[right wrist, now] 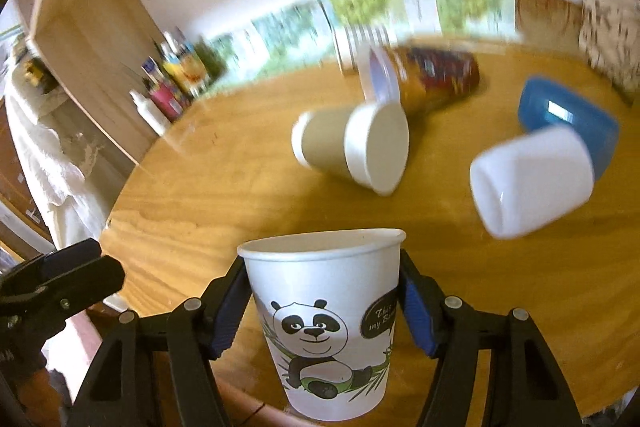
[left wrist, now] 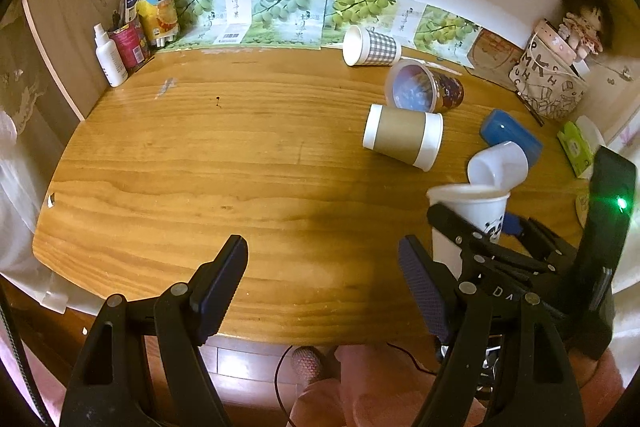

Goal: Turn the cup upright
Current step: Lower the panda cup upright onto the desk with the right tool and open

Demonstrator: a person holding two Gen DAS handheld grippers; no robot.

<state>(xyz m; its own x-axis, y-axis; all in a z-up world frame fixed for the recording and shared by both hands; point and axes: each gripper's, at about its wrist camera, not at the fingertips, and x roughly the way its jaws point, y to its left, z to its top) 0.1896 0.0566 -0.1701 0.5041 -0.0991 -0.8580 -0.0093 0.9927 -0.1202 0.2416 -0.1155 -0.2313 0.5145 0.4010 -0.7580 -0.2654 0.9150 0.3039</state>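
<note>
1. The right gripper (right wrist: pixel 322 307) pinches the panda cup (right wrist: pixel 324 327) between its two blue-padded fingers (right wrist: pixel 416 311), one on each side of the cup wall.
2. The panda cup stands mouth-up in that grip, over the near edge of the wooden table (right wrist: pixel 224 203); its base hides the table edge, so I cannot tell whether it touches the wood.
3. In the left wrist view only the rim and part of the wall of the panda cup (left wrist: pixel 472 207) show; the rest is hidden behind the black frame of the right gripper (left wrist: pixel 480 247).
4. The left gripper (left wrist: pixel 320 267) hovers to the left of the panda cup with its fingers spread wide and nothing between them.
5. Beyond the panda cup a brown-sleeved cup (left wrist: pixel 402 135) lies on its side, and farther back lies a dark printed cup (left wrist: pixel 426 87).
6. A checked cup (left wrist: pixel 370 46) lies on its side farther still from the panda cup, near the wall.
7. A white plastic cup (left wrist: pixel 498 165) lies tipped just behind the panda cup, with a blue case (left wrist: pixel 512 131) beyond it, partly covered by it.
8. The right wrist view is blurred everywhere past the panda cup, so the far cups and the wall posters are hard to make out there.
9. The speech-bubble text on the panda cup is cut off by a finger.
</note>
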